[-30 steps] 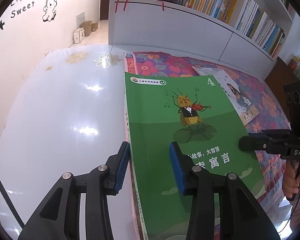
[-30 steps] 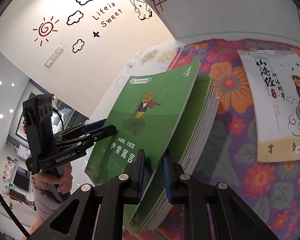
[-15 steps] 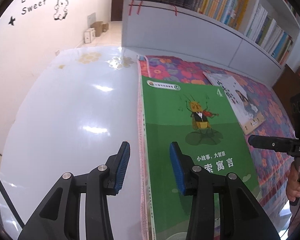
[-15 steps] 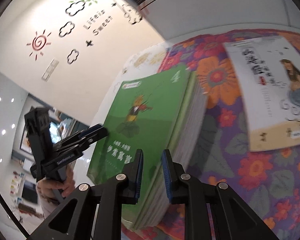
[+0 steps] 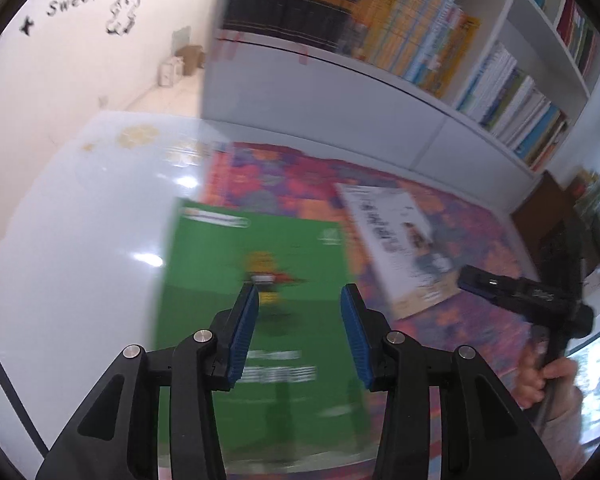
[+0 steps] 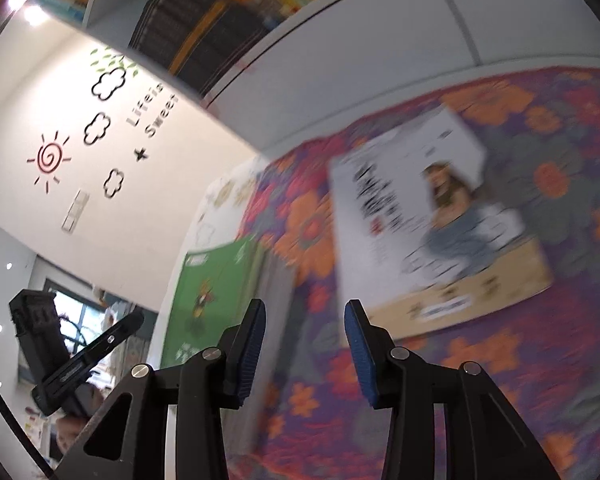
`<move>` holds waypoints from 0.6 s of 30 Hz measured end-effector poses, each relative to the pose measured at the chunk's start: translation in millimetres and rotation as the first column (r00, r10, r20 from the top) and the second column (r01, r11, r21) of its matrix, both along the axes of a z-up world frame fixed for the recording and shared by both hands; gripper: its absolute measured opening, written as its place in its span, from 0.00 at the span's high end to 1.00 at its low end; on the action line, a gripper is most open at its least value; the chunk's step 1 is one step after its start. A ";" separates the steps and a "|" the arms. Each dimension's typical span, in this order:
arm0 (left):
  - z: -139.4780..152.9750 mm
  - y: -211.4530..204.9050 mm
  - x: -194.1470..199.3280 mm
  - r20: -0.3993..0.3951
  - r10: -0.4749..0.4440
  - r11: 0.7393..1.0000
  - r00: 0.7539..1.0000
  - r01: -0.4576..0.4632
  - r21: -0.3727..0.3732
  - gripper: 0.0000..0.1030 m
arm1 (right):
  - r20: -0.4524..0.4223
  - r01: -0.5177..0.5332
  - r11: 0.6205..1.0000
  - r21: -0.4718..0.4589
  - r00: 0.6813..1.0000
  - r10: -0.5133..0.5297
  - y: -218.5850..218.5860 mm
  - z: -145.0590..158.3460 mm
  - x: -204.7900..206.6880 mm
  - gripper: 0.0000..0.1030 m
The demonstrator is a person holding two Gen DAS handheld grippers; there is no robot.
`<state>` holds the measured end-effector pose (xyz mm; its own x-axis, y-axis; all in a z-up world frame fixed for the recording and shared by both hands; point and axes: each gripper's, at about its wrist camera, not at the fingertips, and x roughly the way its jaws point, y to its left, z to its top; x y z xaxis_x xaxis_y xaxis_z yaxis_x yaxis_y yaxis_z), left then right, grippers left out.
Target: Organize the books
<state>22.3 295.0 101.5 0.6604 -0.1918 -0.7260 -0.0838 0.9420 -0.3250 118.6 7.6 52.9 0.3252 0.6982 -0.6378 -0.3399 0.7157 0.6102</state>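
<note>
Right gripper jaws just opened, green stack released | left gripper open, empty | one white book counted

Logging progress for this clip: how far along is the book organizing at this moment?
Done: the green book lies flat on the stack at the floral cloth's edge. In hand: nothing; the right gripper has just been opening with nothing between its pads, and the left gripper is open over the green cover. Left: the white book lies apart on the cloth, not yet stacked.
</note>
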 end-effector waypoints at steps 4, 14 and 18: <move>-5.0 -49.0 23.5 -0.004 -0.027 0.999 1.000 0.027 -0.038 0.61 | 0.028 0.039 0.999 -0.034 0.999 -0.038 -28.4 3.4 17.9 0.62; -74.1 -124.7 94.1 -0.162 0.105 0.994 0.981 -0.104 0.012 0.60 | 0.014 0.054 0.991 -0.124 0.999 -0.053 -66.0 -29.7 76.0 0.62; -99.0 -131.1 107.9 -0.218 0.112 0.994 0.970 -0.109 0.026 0.60 | 0.000 0.071 0.990 -0.124 0.997 -0.072 -76.8 -43.7 85.9 0.62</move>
<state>130.2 163.8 2.5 0.5018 -0.1158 -0.8572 -0.2550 0.9272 -0.2745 204.4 -69.2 9.2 0.3687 0.5887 -0.7194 -0.2828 0.8083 0.5165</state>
